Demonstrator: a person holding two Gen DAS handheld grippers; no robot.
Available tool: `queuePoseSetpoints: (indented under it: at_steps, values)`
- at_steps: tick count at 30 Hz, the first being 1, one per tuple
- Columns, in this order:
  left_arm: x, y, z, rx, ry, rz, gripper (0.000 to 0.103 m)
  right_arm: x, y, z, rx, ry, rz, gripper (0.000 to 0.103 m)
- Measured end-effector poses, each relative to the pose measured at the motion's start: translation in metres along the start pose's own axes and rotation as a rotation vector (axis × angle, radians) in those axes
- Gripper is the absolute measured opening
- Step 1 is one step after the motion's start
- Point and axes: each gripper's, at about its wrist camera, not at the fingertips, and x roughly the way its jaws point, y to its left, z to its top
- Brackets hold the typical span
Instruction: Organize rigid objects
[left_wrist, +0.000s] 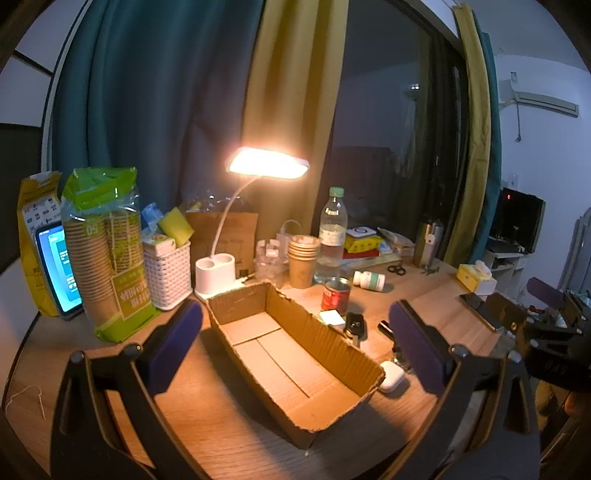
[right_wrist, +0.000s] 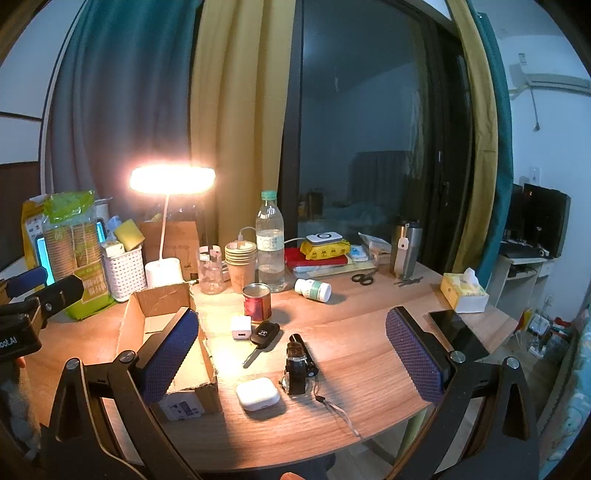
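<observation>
Both grippers hang above the tabletop (right_wrist: 351, 332) with fingers spread wide and holding nothing: the left gripper (left_wrist: 295, 347) over the open cardboard box (left_wrist: 291, 354), the right gripper (right_wrist: 291, 354) over an earbud case (right_wrist: 257, 393), watch (right_wrist: 297, 365), car key (right_wrist: 264, 334) and white charger (right_wrist: 241, 326) lying right of the box, with a red can (right_wrist: 257, 302) just beyond them
</observation>
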Motion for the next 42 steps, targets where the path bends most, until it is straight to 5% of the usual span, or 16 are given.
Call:
queuePoseSetpoints:
  at_steps: [42]
  values:
    - [-0.0022, 0.0016, -0.0023, -0.004, 0.003, 0.001, 0.102, 0.0012, 0.0026, -0.0005, 0.005, 0.008, 0.002, 0.103]
